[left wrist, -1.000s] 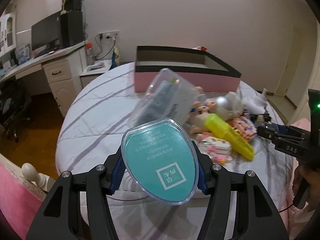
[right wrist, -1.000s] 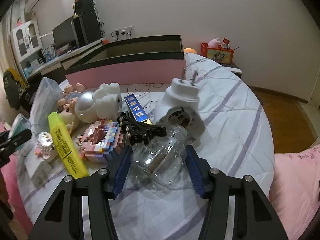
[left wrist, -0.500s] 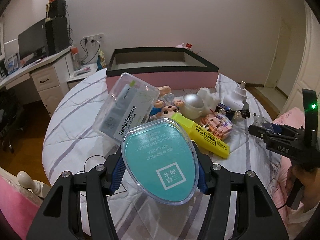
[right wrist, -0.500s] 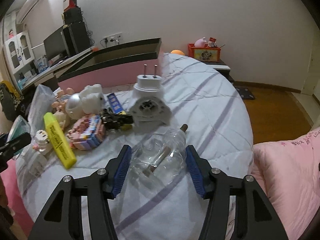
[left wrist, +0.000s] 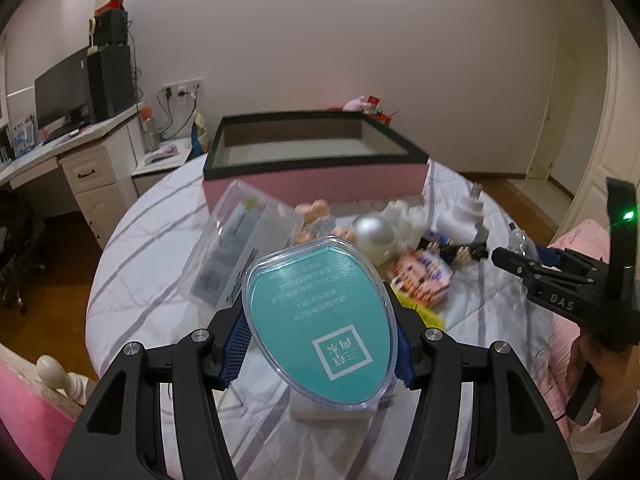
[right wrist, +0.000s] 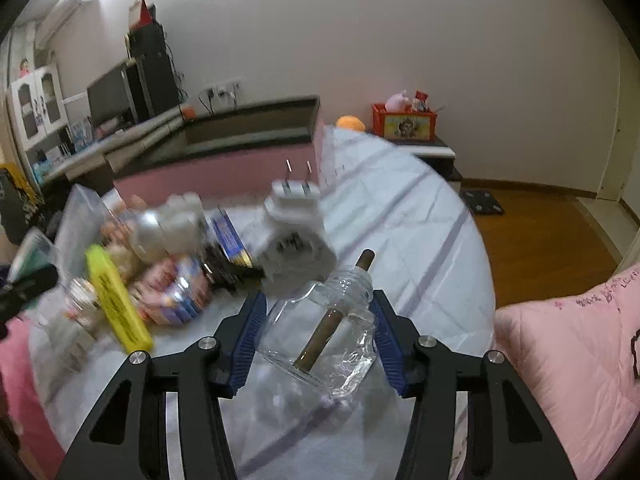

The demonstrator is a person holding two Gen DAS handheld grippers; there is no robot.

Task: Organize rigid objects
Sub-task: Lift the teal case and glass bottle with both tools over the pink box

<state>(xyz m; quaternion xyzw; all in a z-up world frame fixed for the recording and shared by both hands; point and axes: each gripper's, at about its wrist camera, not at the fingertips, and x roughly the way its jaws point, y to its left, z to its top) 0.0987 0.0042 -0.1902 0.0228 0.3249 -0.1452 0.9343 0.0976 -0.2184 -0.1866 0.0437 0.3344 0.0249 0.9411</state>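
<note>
left gripper [left wrist: 320, 344]: fingers clamp teal oval case [left wrist: 318, 318] | right gripper [right wrist: 316, 338]: fingers just closing, grip clear bottle [right wrist: 320, 332] above bed [right wrist: 400, 216]

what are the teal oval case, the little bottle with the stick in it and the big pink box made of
Teal oval case: looks like clear glossy plastic over a printed teal insert; its rim glints.
Little bottle: transparent, glass or hard plastic, hard to tell; the brown stick shows through it.
Pink box: seemingly matte cardboard, with flat pink walls and a black rim.

Open box [left wrist: 316, 184] at the bed's [left wrist: 152, 232] far end, toy pile [left wrist: 400, 248] before it, desk [left wrist: 80, 152] left of bed
</note>
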